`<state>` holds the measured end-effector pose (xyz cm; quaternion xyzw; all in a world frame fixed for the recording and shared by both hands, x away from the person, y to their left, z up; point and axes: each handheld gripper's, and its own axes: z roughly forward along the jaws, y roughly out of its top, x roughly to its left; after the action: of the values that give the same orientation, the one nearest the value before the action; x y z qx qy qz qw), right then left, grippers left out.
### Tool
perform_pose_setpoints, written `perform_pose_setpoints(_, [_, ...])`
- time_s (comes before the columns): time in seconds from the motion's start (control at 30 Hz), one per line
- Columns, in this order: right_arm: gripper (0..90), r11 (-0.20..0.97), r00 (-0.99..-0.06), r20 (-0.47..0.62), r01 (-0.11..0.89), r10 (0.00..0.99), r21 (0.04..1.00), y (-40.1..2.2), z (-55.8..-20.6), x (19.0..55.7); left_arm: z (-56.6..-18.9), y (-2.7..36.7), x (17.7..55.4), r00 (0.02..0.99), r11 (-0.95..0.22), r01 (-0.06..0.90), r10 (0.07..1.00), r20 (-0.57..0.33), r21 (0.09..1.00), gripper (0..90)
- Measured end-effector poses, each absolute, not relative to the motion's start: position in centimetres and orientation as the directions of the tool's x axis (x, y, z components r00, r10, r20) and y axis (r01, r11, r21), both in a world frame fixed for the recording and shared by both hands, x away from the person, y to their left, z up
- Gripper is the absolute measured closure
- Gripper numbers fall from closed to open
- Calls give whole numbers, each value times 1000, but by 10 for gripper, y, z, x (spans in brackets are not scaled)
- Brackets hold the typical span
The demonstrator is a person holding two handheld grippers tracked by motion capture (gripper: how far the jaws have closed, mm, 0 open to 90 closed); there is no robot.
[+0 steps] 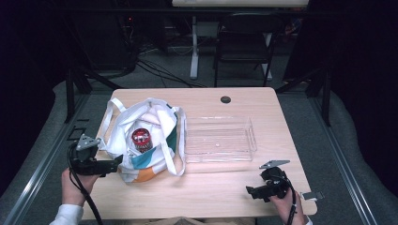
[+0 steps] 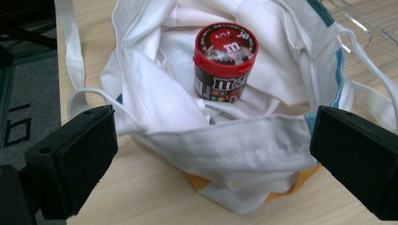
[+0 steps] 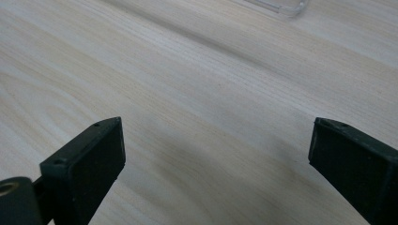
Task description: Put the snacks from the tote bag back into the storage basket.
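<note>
A white cloth tote bag [image 1: 145, 140] with teal and orange panels lies open on the left of the wooden table [image 1: 225, 187]. Inside it stands a small candy tub [image 1: 141, 139] with a red lid, seen close in the left gripper view as the candy tub [image 2: 224, 61] nestled in the bag [image 2: 225, 150]. My left gripper [image 1: 118, 161] sits just left of the bag's near edge, open, with the bag's rim in front of it and nothing between its jaws [image 2: 209, 164]. My right gripper [image 1: 249, 191] rests open near the table's front right, over bare wood [image 3: 216, 154].
A clear plastic tray [image 1: 219, 139] lies right of the bag at mid table; its corner [image 3: 281, 7] shows at the top of the right gripper view. A small black disc [image 1: 225, 99] sits near the far edge. A chair [image 1: 244, 42] and desk legs stand beyond.
</note>
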<state>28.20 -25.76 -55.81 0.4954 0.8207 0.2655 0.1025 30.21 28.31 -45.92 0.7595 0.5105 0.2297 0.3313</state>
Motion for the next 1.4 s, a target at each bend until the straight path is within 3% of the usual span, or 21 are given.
perform_pose_setpoints(0.9, [36, 373, -492, 93, 757, 865, 536, -257, -558, 283, -449, 261, 354, 443, -283, 619, 896, -28, 733, 0])
perform_pose_setpoints(1.23, [36, 373, -492, 92, 757, 865, 537, -257, -559, 283, -450, 256, 377, 459, -298, 649, 887, -48, 700, 0])
perform_pose_setpoints(1.4, [36, 374, -494, 95, 757, 864, 535, -257, -558, 283, -453, 245, 391, 469, -343, 662, 883, -12, 667, 1])
